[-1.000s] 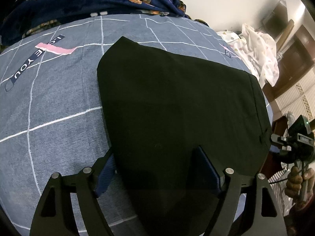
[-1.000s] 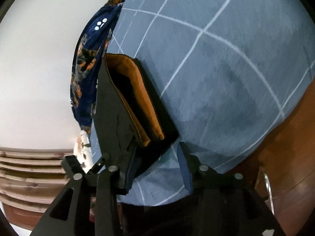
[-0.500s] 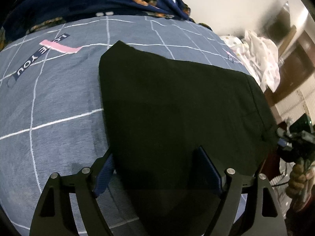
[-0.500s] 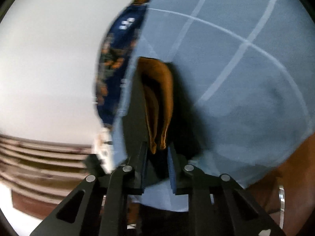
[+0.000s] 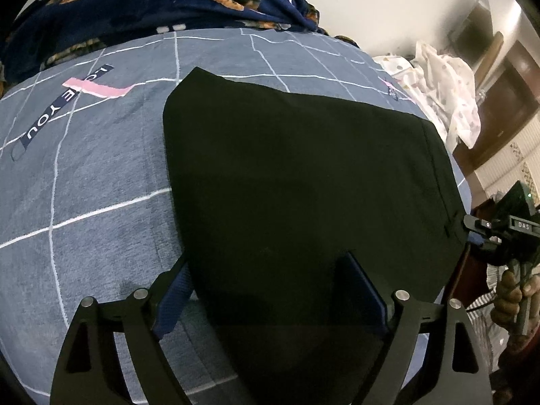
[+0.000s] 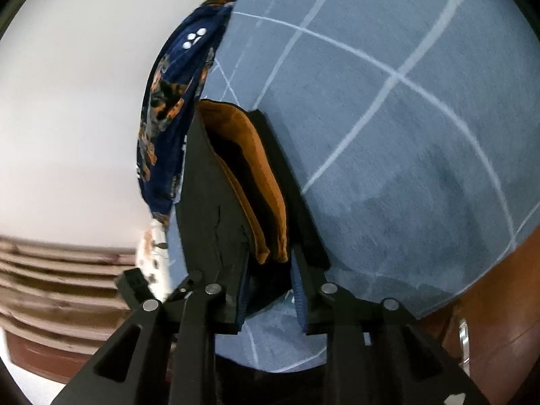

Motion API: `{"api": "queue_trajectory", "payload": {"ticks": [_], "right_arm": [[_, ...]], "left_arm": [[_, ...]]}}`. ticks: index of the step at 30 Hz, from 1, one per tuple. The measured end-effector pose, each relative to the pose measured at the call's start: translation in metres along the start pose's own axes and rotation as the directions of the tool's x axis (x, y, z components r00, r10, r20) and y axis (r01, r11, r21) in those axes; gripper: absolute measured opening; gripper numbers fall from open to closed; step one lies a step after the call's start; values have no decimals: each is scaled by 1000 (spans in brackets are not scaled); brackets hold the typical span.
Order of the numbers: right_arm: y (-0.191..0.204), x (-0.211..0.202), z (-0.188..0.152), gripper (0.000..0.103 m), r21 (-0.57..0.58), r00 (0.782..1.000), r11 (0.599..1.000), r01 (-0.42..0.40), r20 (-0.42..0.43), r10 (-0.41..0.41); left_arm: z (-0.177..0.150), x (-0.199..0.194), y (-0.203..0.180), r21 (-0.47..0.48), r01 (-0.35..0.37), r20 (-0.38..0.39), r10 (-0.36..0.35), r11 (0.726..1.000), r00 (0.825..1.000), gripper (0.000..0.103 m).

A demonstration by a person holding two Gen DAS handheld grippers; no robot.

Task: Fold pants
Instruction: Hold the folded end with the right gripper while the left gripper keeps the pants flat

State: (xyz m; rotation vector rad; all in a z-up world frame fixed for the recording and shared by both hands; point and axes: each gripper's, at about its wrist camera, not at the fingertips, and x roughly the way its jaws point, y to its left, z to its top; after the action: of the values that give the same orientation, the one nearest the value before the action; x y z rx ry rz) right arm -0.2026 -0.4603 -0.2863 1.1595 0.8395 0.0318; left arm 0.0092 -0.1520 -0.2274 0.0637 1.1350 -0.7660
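Bed first: grey-blue checked sheet, patterned navy blanket bunched at the far end. Black pants lie flat across the sheet, already folded down to a broad panel, near edge hanging toward me.

Step in hand, as I read it: mid-fold, setting up the grab for the next fold-over.

My left gripper is wide and opening further, straddling the near-left edge of the pants. Left pad sits on the sheet just beside the cloth, right pad over the black fabric; nothing pinched.

My right gripper is at the waistband corner (orange lining showing between the layers). Jaws narrow but easing apart; cloth sits between the pads, and I can't see them pressing on it, so I count it as not gripped.

Next move, my guess: both grippers need to close on all layers at their corners, then lift together and carry the near edge over evenly. Risk: lining layer slips out of the right pinch.
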Motion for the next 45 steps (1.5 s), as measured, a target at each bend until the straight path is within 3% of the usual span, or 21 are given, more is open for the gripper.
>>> {"api": "queue_trajectory", "payload": {"ticks": [2,4,5,19,34,45], "right_arm": [[6,2,2,28,-44,999,998,44,14,-43],[5,3,6,45,-53,997,996,78,30,-76],[4,5,8,47,-53,996,995,79,33,-77],[6,46,29,52,-102,991,991,-81,-116,69],[27,70,43,57,-191,978,977,-92,-203,52],[27,70,42,58,-201,975,975,-95,-214,51]], "left_arm": [[-1,0,-1,4,-1,2,1,1000,1000,86],[-1,0,-1,7,-4,1,4,1000,1000,86],[-2,0,-1,8,-5,1,5,1000,1000,86],[-3,-1,-5,21,-14,5,14,1000,1000,87],[-2,2,-11,58,-46,3,46,997,999,89],[-2,4,-13,80,-61,-2,62,995,998,91]]}}
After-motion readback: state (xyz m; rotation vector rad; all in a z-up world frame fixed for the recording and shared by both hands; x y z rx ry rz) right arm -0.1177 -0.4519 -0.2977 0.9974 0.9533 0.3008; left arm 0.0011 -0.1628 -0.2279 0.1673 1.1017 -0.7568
